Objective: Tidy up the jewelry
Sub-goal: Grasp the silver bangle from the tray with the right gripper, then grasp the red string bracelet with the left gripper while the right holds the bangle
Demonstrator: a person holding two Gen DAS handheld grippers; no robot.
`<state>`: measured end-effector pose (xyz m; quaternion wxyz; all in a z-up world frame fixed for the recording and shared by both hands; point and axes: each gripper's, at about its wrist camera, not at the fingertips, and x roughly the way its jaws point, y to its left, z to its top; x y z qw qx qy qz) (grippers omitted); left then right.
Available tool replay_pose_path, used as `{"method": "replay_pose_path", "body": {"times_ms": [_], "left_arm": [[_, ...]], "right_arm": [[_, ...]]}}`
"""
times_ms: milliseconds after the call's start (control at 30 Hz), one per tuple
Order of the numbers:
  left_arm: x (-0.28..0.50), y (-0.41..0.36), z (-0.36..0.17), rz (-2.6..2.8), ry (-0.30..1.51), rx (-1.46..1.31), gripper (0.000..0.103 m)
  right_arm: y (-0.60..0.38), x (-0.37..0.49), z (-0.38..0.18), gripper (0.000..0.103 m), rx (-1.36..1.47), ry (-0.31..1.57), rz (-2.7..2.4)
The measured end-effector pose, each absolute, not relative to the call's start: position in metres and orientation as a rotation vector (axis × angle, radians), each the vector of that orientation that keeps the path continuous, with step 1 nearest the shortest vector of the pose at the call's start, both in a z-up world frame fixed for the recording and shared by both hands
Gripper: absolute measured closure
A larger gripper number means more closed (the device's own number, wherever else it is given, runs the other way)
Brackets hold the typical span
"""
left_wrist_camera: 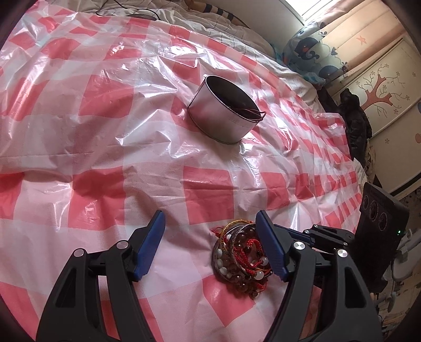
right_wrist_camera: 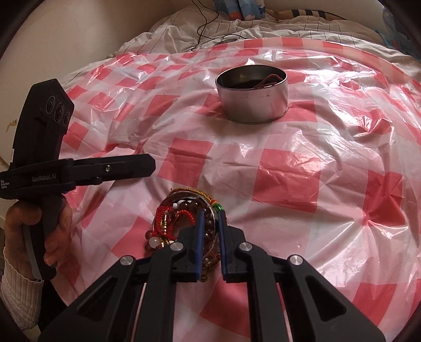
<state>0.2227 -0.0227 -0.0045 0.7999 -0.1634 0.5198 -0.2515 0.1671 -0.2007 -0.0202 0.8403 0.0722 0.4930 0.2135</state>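
Note:
A pile of beaded bracelets and red cords [left_wrist_camera: 240, 256] lies on the checked plastic sheet. In the left wrist view my left gripper [left_wrist_camera: 210, 223] is open and empty, with the pile just inside its right finger. In the right wrist view my right gripper [right_wrist_camera: 210, 214] has its jaws nearly closed around the right edge of the pile [right_wrist_camera: 184, 218], on a ring of brown beads. A round metal tin [left_wrist_camera: 226, 110] stands farther back, also in the right wrist view [right_wrist_camera: 252, 97]; a thin bangle and dark items lie inside it.
The red-and-white plastic sheet [left_wrist_camera: 105, 131] covers a bed. A rumpled white quilt and a black cable [right_wrist_camera: 205, 23] lie beyond it. My left gripper body and the hand holding it [right_wrist_camera: 47, 171] are at the left of the right wrist view. A wardrobe [left_wrist_camera: 381, 86] stands to the right.

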Motion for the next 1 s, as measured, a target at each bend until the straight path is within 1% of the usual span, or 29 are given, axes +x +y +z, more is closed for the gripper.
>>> {"method": "replay_pose_path", "body": {"times_ms": [67, 100, 300, 533, 667, 833, 1000], "left_arm": [[0.223, -0.021, -0.004, -0.536, 1.114, -0.358, 0.034], [0.224, -0.021, -0.004, -0.535, 1.113, -0.358, 0.034], [0.221, -0.025, 0.000, -0.556, 1.100, -0.305, 0.034], [0.198, -0.062, 0.011, -0.682, 1.043, -0.006, 0.034], [0.193, -0.073, 0.005, -0.704, 1.054, 0.038, 0.034], [0.182, -0.087, 0.014, -0.749, 0.962, 0.085, 0.034], [0.169, -0.110, 0.019, -0.827, 0.910, 0.135, 0.034]], "right_arm": [[-0.202, 0.167, -0.019, 0.094, 0.157, 1.037, 0.448], [-0.203, 0.167, -0.018, 0.099, 0.158, 1.029, 0.440], [-0.224, 0.169, -0.007, 0.099, 0.235, 0.973, 0.402], [-0.271, 0.174, 0.003, 0.099, 0.327, 0.919, 0.267], [-0.273, 0.178, -0.007, 0.099, 0.222, 0.971, 0.162], [-0.273, 0.182, -0.016, 0.099, 0.193, 1.013, 0.135], [-0.272, 0.185, -0.021, 0.099, 0.192, 1.033, 0.129]]}}
